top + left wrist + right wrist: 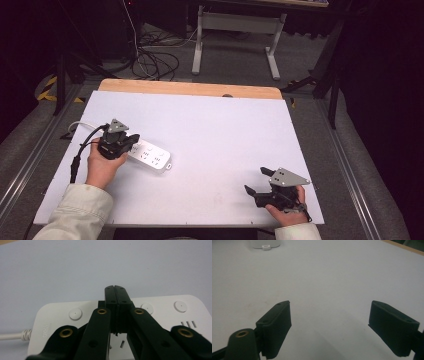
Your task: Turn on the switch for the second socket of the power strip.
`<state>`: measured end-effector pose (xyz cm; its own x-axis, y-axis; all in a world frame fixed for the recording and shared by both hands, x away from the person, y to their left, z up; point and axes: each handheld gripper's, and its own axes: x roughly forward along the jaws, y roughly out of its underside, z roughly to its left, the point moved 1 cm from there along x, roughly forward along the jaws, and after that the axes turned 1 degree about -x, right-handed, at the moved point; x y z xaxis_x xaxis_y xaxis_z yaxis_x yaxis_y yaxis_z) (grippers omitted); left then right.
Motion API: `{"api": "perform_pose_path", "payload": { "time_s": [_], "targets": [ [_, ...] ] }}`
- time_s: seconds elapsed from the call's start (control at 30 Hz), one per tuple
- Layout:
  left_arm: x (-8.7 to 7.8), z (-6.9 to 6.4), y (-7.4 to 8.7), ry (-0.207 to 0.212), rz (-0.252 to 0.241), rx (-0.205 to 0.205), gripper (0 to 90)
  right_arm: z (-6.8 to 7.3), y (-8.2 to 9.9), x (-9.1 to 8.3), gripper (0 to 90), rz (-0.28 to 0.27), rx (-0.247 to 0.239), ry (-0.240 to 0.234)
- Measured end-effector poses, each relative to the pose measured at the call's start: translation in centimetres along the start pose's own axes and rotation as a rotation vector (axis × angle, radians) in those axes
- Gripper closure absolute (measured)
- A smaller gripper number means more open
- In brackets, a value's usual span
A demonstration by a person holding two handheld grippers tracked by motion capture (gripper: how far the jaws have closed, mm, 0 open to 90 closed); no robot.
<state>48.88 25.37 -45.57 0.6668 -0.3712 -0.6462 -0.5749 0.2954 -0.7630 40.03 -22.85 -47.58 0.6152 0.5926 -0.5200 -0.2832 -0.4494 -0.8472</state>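
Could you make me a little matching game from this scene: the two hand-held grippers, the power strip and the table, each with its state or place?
Things:
1. left gripper
2. right gripper
3. power strip
4. table

States or places:
A. jaws wide apart, nothing between them
B. white top with a wooden far edge
C. jaws shut together, over the white strip
D. lies flat at the table's left, cord trailing off

Pairs: 1-C, 2-A, 3-D, 4-B

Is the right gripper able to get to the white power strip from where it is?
Probably yes: bare table lies between the right gripper and the power strip, with nothing in the way.
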Motion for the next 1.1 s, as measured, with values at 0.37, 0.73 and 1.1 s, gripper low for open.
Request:
{"api": "perform_pose_path", "payload": {
  "time_s": [0.37, 0.73, 1.1],
  "targets": [
    [0.9, 0.3, 0.3, 0.018, 0.035, -0.015, 89.9, 0.0, 0.0, 0.0, 18.8, 0.004, 0.0, 0.003],
    [1.3, 0.3, 0.4, -0.001, 0.04, -0.011, 89.8, 0.0, 0.0, 0.1, 18.8, 0.005, -0.003, 0.0],
    [1.3, 0.1, 0.5, -0.012, 0.043, 0.009, 89.9, 0.1, 0.0, 0.0, 18.8, 0.006, -0.006, 0.001]
  ]
}}
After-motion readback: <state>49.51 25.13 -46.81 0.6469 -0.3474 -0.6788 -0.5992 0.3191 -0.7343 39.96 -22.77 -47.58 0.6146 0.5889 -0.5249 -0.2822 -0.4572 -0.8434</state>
